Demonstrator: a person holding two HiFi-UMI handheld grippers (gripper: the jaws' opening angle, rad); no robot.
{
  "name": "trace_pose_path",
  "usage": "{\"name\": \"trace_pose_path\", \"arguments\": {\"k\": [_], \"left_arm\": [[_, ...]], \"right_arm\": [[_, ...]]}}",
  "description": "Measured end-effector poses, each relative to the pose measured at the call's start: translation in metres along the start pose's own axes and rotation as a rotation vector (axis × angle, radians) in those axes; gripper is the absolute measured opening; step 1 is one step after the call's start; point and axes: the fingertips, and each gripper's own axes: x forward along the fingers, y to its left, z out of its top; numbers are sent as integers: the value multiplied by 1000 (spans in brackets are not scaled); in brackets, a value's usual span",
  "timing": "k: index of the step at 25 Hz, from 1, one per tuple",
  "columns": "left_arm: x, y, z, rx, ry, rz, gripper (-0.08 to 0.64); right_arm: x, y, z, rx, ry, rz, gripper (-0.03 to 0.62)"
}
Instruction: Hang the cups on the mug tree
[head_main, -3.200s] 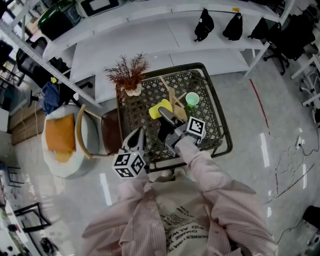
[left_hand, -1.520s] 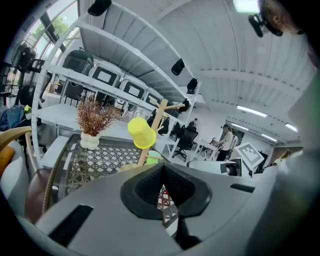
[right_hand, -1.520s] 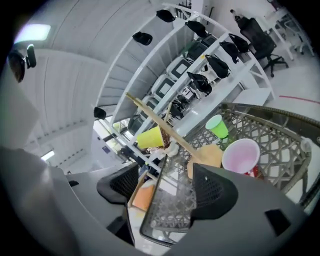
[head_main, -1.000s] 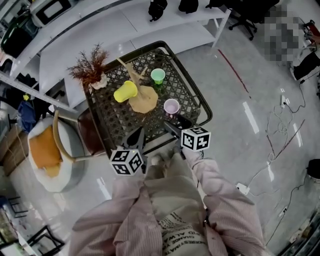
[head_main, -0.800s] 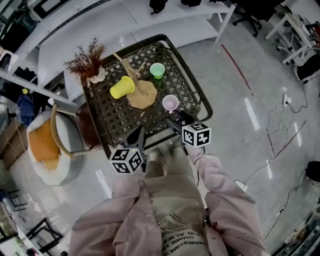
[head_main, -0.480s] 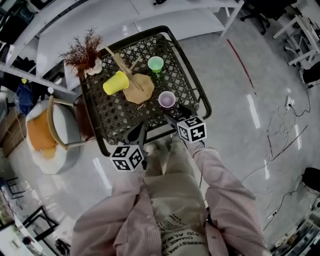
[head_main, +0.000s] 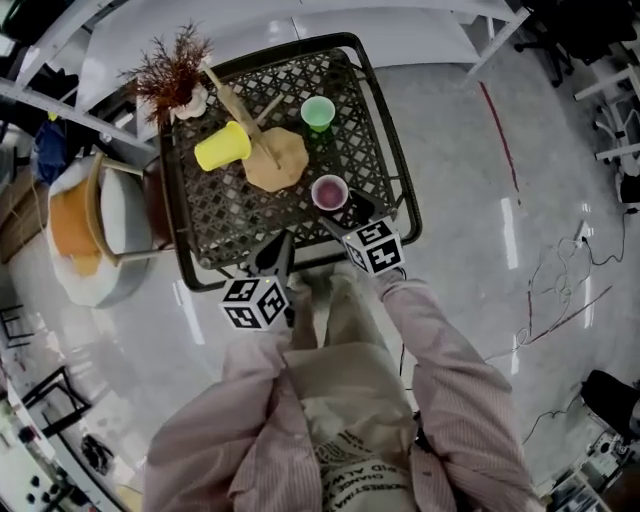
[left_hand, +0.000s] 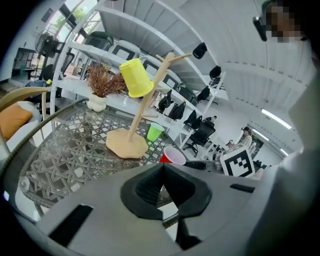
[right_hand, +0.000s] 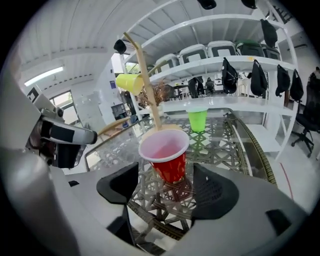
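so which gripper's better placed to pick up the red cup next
Right, probably. The right gripper has its jaws open, and the red cup stands upright just ahead, centred between them. The left gripper has its jaws together and sits farther from the cup.

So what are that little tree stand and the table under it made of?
The mug tree looks like pale matte wood: tan base, thin angled pegs. The table seems a dark woven lattice, wicker-style, in a rounded frame; reflections hint at a glass sheet on top, but that's uncertain.
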Motion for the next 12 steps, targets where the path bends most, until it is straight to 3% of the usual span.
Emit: {"name": "trace_pose_path", "arguments": {"k": [12], "left_arm": [[9, 3, -17, -87, -56, 95, -2]], "right_arm": [[26, -6, 0, -158, 23, 71, 311]]}}
